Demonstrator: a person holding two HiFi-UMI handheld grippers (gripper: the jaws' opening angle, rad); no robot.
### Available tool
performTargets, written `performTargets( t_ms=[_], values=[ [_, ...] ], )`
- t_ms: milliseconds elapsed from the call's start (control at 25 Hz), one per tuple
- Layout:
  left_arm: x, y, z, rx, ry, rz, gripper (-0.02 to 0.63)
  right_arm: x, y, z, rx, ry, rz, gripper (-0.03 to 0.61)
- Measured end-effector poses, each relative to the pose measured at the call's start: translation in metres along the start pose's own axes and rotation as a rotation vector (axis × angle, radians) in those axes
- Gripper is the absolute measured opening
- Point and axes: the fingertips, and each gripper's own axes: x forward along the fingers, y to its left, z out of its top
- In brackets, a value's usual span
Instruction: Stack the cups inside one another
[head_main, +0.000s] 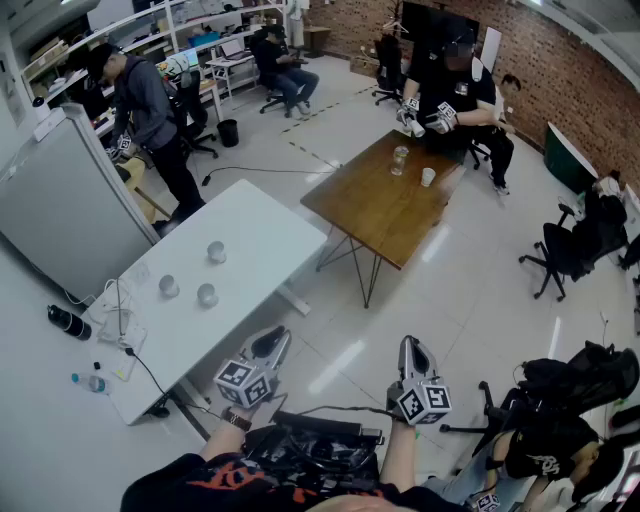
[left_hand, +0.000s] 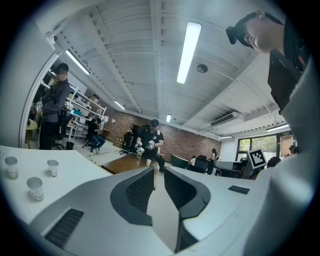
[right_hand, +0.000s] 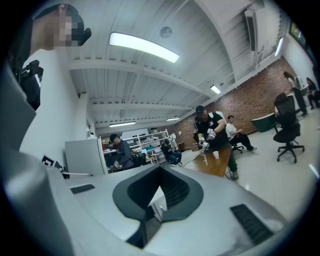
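Three small white paper cups (head_main: 216, 251) (head_main: 168, 286) (head_main: 207, 294) stand apart and upright on the white table (head_main: 255, 225), ahead and to the left of me. The left gripper view also has them, at its left edge (left_hand: 11, 166) (left_hand: 52, 167) (left_hand: 35, 188). My left gripper (head_main: 272, 342) (left_hand: 159, 170) hovers off the table's near corner, a narrow gap between its jaws and nothing in it. My right gripper (head_main: 413, 345) (right_hand: 160, 167) is held over the floor to the right, shut and empty. Neither gripper touches a cup.
A brown wooden table (head_main: 385, 205) stands beyond, with a glass and a cup; a person with grippers works there. A grey cabinet (head_main: 60, 200) and a standing person are at the left. A dark bottle (head_main: 68, 321) lies on the floor. Office chairs (head_main: 560, 250) stand right.
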Motion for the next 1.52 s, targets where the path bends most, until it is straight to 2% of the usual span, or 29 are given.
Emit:
performTargets(
  t_ms=[80, 240, 360, 560, 720, 920, 1040, 1200, 1360, 1520],
  values=[
    [-0.010, 0.023, 0.007, -0.010, -0.020, 0.023, 0.058, 0.017, 0.020, -0.007, -0.004, 0.012, 0.019, 0.005],
    [-0.034, 0.065, 0.016, -0.046, -0.049, 0.019, 0.055, 0.053, 0.059, -0.022, -0.010, 0.027, 0.053, 0.005],
    [-0.061, 0.095, 0.020, -0.046, -0.068, 0.063, 0.055, 0.082, 0.094, -0.030, -0.025, 0.053, 0.112, 0.005],
    [-0.090, 0.120, 0.022, -0.070, -0.101, 0.064, 0.055, 0.108, 0.138, -0.035, -0.073, 0.095, 0.179, 0.005],
    [-0.116, 0.156, 0.023, -0.076, -0.122, 0.168, 0.055, 0.145, 0.178, -0.052, -0.079, 0.142, 0.283, 0.005],
    [-0.127, 0.183, 0.023, -0.084, -0.126, 0.303, 0.055, 0.189, 0.194, -0.068, -0.073, 0.195, 0.391, 0.006],
    [-0.119, 0.199, 0.021, -0.078, -0.114, 0.391, 0.055, 0.220, 0.192, -0.070, -0.056, 0.200, 0.458, 0.005],
    [-0.103, 0.222, 0.030, -0.106, -0.135, 0.552, 0.057, 0.267, 0.182, -0.069, -0.026, 0.221, 0.571, 0.005],
    [-0.074, 0.217, 0.046, -0.102, -0.160, 0.653, 0.057, 0.312, 0.166, -0.063, -0.028, 0.255, 0.685, 0.006],
    [-0.069, 0.216, 0.061, -0.113, -0.196, 0.743, 0.057, 0.341, 0.175, -0.069, -0.032, 0.306, 0.813, 0.006]
  ],
)
